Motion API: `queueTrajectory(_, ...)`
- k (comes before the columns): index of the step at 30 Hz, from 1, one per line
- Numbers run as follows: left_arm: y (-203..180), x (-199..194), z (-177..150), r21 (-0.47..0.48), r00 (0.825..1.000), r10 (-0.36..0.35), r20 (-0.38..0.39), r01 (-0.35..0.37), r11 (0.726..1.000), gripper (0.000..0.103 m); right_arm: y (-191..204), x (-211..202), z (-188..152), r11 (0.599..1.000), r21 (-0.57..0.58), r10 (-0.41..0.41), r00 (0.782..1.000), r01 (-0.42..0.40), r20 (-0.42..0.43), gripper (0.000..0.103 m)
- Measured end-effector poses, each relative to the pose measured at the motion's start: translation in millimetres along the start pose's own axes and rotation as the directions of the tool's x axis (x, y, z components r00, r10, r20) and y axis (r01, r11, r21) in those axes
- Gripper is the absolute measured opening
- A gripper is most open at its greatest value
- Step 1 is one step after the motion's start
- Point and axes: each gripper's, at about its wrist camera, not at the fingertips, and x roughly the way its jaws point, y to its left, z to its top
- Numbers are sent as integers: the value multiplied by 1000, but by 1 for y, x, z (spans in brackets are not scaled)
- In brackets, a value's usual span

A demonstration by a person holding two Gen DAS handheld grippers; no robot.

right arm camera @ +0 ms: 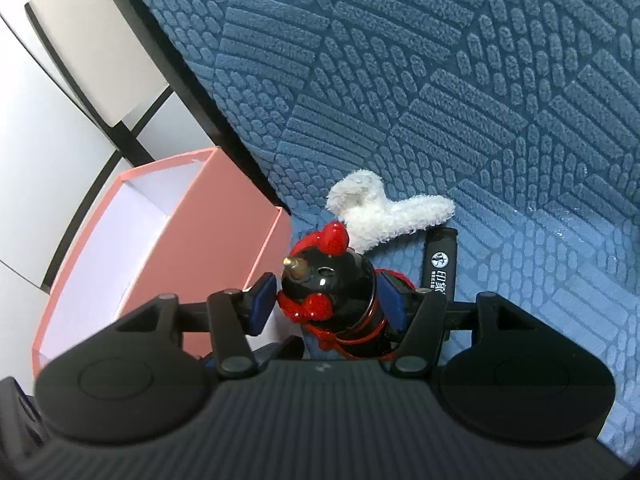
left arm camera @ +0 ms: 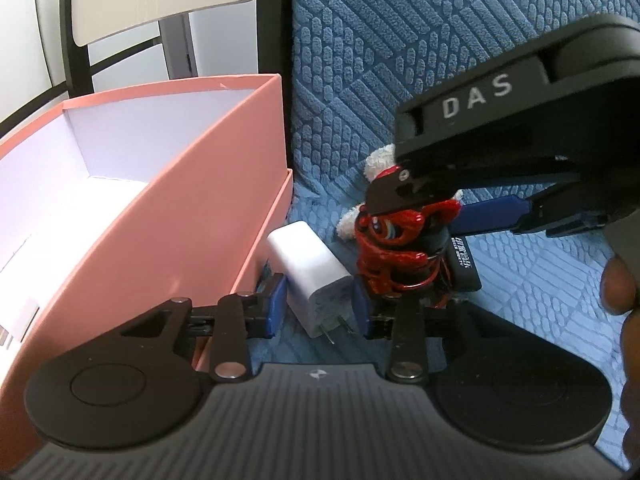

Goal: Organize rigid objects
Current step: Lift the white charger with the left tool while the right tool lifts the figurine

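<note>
A white plug adapter (left arm camera: 312, 280) lies on the blue cloth beside the pink box (left arm camera: 192, 208). My left gripper (left arm camera: 320, 304) has its blue pads on both sides of the adapter, touching it. A red and black figurine (right arm camera: 336, 300) sits between the blue pads of my right gripper (right arm camera: 328, 300), which is shut on it. The figurine also shows in the left wrist view (left arm camera: 400, 248), with the right gripper (left arm camera: 492, 216) over it. The pink box (right arm camera: 224, 232) is open, its white inside bare where visible.
A white plush piece (right arm camera: 380, 212) and a black stick with white print (right arm camera: 440, 264) lie on the blue textured cloth (right arm camera: 440, 80) just behind the figurine. A black frame and white panels (left arm camera: 152, 0) stand behind the box. A hand (left arm camera: 624, 280) shows at right.
</note>
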Motion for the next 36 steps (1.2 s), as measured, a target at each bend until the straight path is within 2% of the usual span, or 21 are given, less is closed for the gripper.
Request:
queueTrajectory(6, 7, -8, -2, -15, 999, -39, -15, 39, 999, 38, -2, -19, -7, 1000, 19, -8, 1000, 7, 24, 59)
queueTrajectory(15, 16, -29, -14, -28, 994, -105, -42, 104, 994, 36, 9, -40, -32, 998, 23, -63, 998, 62, 28, 59)
queueTrajectory(21, 20, -48, -26, -20, 986, -153, -66, 152, 988, 36, 13, -58, -52, 991, 67, -121, 991, 118, 48, 59)
queueTrajectory(27, 31, -65, -36, -20, 972, -211, -102, 210, 977, 36, 11, -78, -80, 973, 148, -186, 981, 176, 56, 59)
queueTrajectory(36, 54, -90, -56, 0, 950, -279, -141, 281, 960, 36, 25, -110, -123, 945, 199, -278, 957, 258, 78, 59)
